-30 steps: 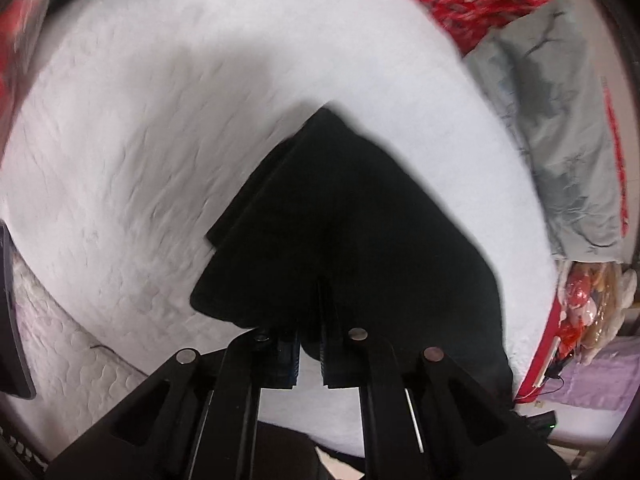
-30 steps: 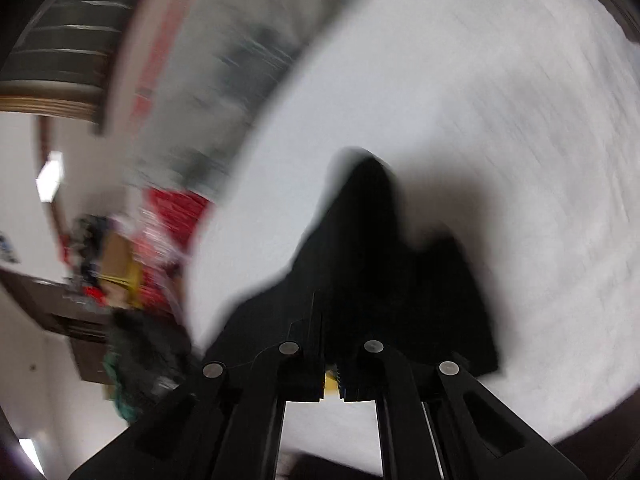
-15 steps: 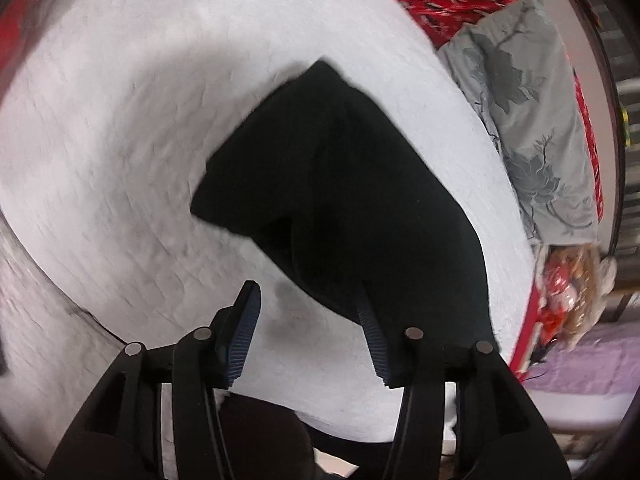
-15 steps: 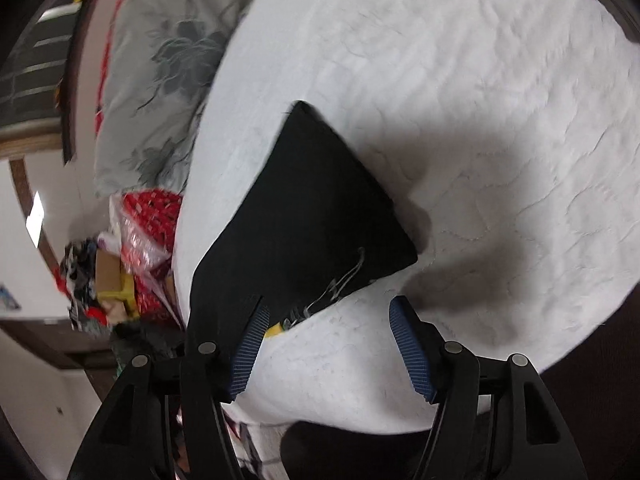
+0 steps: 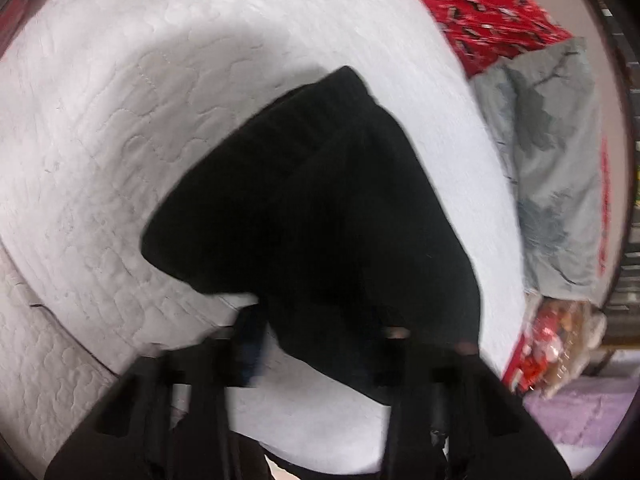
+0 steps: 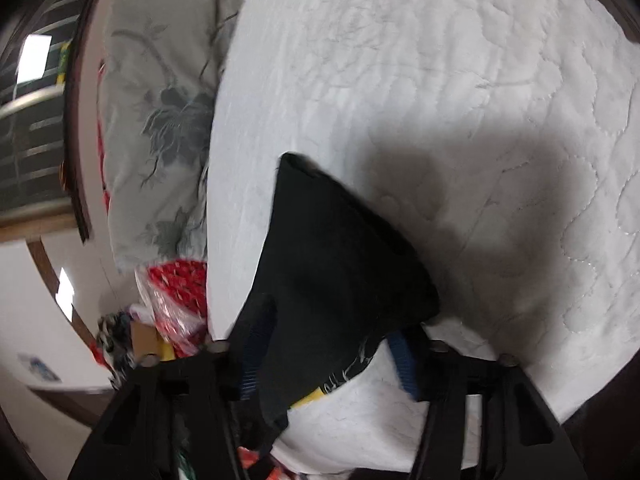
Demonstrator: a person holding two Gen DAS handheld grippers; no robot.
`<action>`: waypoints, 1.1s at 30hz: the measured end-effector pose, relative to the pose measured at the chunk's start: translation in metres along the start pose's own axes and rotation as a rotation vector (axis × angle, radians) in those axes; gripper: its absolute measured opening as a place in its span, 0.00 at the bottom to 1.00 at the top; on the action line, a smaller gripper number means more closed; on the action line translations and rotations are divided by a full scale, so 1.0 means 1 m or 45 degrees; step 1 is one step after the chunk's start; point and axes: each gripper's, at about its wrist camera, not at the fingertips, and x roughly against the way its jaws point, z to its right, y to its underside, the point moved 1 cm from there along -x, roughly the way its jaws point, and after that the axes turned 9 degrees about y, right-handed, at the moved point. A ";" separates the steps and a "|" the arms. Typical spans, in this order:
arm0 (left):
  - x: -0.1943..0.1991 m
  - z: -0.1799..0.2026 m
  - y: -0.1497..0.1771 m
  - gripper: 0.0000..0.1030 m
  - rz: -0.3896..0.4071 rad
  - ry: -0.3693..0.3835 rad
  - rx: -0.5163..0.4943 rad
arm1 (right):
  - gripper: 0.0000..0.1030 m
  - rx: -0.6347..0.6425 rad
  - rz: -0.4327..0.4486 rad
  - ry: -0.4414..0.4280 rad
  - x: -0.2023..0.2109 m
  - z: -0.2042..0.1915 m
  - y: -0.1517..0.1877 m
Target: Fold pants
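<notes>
My views bend at the fisheye rims. Motion blur smears my left gripper. A soft shadow falls across the bright white quilt.

Black pants on white quilted bed

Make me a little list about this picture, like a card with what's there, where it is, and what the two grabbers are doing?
pants: black pants, folded into a bundle, lying on the quilt
surface: white quilt
left gripper: open, a finger on either side of the near edge of the pants
right gripper: open, straddling the near corner of the pants
beside the quilt: grey flowered cloth and red patterned cloth
picture quality: blurry in the left view
</notes>
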 end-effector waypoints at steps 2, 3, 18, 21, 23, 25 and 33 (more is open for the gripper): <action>0.006 0.003 -0.003 0.08 -0.016 0.040 0.034 | 0.06 0.016 -0.011 0.027 -0.004 -0.001 -0.010; 0.014 0.005 -0.003 0.08 -0.019 0.095 0.057 | 0.06 0.038 -0.010 0.002 0.001 -0.008 -0.019; -0.007 0.023 0.046 0.08 -0.116 -0.047 -0.165 | 0.12 0.443 0.131 0.196 0.040 -0.010 -0.067; 0.013 0.027 0.052 0.08 -0.107 -0.050 -0.237 | 0.23 0.449 0.133 0.217 0.059 -0.010 -0.068; 0.033 0.028 0.058 0.08 -0.105 -0.015 -0.282 | 0.25 0.427 0.165 0.197 0.083 -0.005 -0.070; 0.056 0.031 0.056 0.08 -0.061 0.011 -0.321 | 0.26 0.426 0.221 0.189 0.107 -0.003 -0.075; 0.065 0.068 -0.016 0.54 0.093 -0.108 -0.437 | 0.40 0.556 0.240 0.151 0.121 -0.041 -0.094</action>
